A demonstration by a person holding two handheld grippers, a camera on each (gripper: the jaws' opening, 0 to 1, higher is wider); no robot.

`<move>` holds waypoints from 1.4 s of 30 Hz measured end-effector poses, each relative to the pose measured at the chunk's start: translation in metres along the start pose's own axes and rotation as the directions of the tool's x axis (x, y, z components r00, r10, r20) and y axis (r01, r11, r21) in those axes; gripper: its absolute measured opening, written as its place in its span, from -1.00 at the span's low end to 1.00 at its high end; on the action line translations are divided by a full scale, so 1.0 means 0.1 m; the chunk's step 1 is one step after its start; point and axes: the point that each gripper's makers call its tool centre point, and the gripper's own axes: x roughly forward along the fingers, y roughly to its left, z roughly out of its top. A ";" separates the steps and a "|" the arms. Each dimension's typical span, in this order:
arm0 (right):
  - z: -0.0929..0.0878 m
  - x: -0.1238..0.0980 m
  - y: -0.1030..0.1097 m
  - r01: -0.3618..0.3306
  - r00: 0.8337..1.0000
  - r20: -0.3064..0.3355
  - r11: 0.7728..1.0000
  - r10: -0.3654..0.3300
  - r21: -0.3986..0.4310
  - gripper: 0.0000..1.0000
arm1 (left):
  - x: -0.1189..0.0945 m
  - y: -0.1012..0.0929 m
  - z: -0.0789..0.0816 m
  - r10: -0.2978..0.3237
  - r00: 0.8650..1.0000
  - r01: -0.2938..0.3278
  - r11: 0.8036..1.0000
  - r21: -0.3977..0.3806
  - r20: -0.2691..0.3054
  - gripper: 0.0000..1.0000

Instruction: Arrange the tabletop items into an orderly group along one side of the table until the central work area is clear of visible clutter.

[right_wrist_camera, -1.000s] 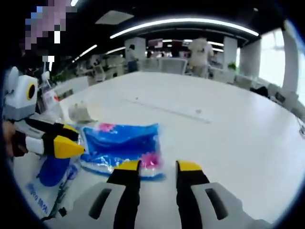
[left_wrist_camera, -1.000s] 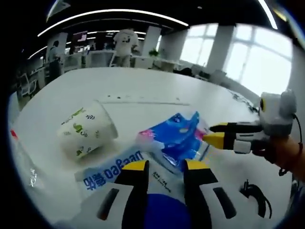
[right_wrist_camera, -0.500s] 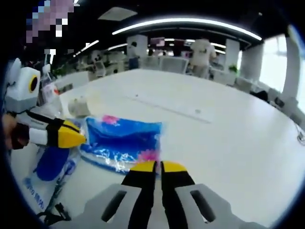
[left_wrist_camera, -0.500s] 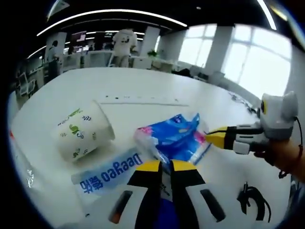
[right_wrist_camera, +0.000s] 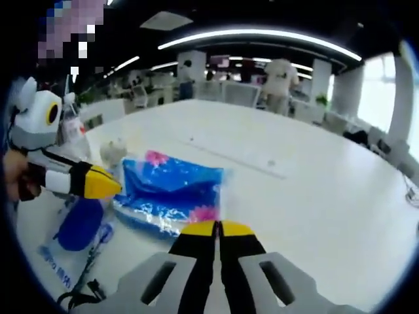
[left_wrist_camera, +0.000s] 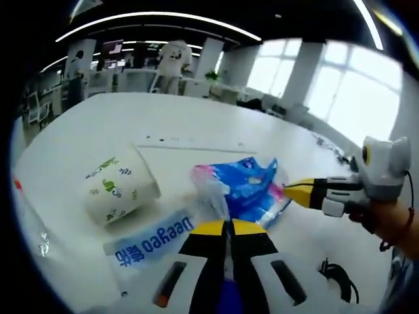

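Observation:
A blue tissue pack (left_wrist_camera: 249, 186) with pink corners lies mid-table in clear wrap. My left gripper (left_wrist_camera: 226, 226) is shut on the wrap's near end, which rises crumpled just above the fingertips. In the right gripper view the same pack (right_wrist_camera: 171, 188) lies ahead, and my right gripper (right_wrist_camera: 218, 227) is shut on its near pink corner. Each gripper shows in the other's view: the right gripper (left_wrist_camera: 292, 191) pinches the pack's right edge, the left gripper (right_wrist_camera: 110, 188) its left edge.
A paper cup (left_wrist_camera: 119, 190) with green prints lies on its side left of the pack. A white bag (left_wrist_camera: 152, 239) with blue lettering lies under my left gripper. A black cable (left_wrist_camera: 338, 288) is coiled at the lower right. The white table (right_wrist_camera: 308, 183) stretches far beyond.
Both grippers were open around the pack's edges a second ago and have shut on them. The pack's ends now look slightly raised and crumpled.

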 end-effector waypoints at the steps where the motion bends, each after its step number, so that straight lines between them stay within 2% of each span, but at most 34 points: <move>1: 0.01 -0.02 0.00 0.000 1.000 0.000 1.000 0.000 -0.001 -1.00 | -0.02 -0.01 0.02 -0.002 1.000 0.002 1.000 0.001 0.005 -0.97; 9: 0.07 -0.19 0.02 0.008 1.000 0.003 1.000 -0.008 -0.001 -1.00 | -0.12 -0.11 0.07 -0.030 1.000 0.030 0.999 -0.021 0.003 -0.97; 23: 0.01 -0.49 0.00 0.027 0.999 -0.020 1.000 -0.027 -0.008 -1.00 | -0.24 -0.32 0.06 -0.076 0.997 0.076 0.996 -0.052 -0.003 -0.97; 42: -0.17 -0.82 -0.32 0.101 0.995 -0.026 0.994 -0.101 0.032 -1.00 | -0.17 -0.71 0.06 -0.165 0.986 0.165 0.985 -0.059 0.004 -0.96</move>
